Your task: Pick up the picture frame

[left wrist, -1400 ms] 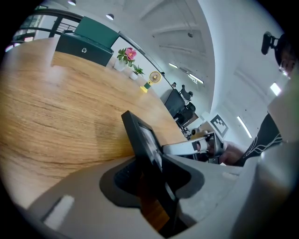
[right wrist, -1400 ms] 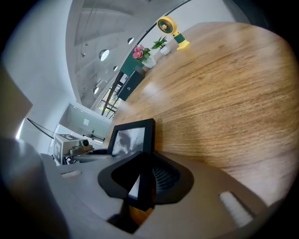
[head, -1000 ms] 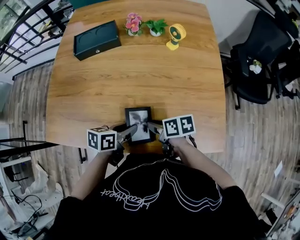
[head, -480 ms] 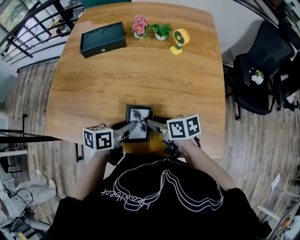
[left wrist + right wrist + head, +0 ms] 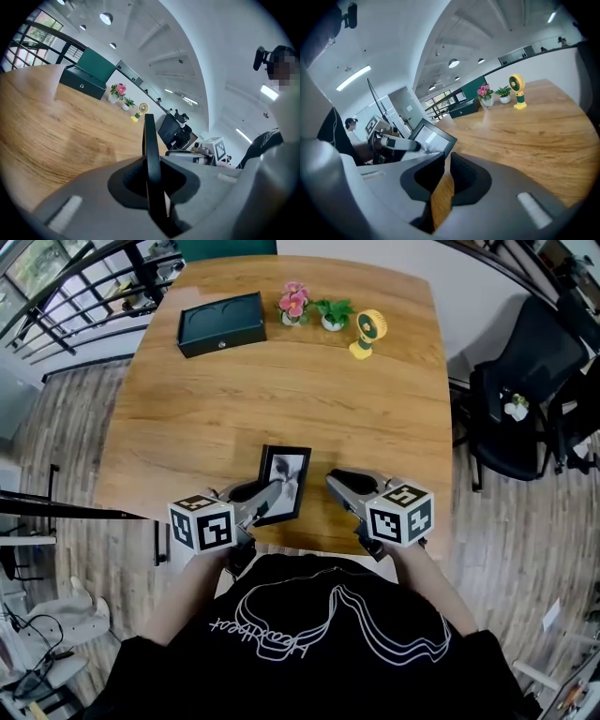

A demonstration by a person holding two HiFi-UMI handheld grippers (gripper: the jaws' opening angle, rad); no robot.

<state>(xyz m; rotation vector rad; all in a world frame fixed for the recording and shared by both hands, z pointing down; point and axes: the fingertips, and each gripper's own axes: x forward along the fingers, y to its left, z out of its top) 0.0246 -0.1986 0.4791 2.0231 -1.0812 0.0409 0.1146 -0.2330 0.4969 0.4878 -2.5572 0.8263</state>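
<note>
Fingers of left gripper [image 5: 274,490] clamp the slim black picture frame [image 5: 292,465]; those of right gripper [image 5: 335,482], just closing, stand apart, empty.

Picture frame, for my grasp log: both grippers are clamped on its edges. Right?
Not both. Only the left gripper clamps the picture frame; the right gripper has nothing between its jaws, which have just been closing, as the right gripper view shows.

on the wooden table's [image 5: 281,399] far edge: dark green rectangular box [image 5: 221,323], pink potted flowers [image 5: 293,304], green potted plant [image 5: 333,313], yellow desk fan [image 5: 368,332].
</note>
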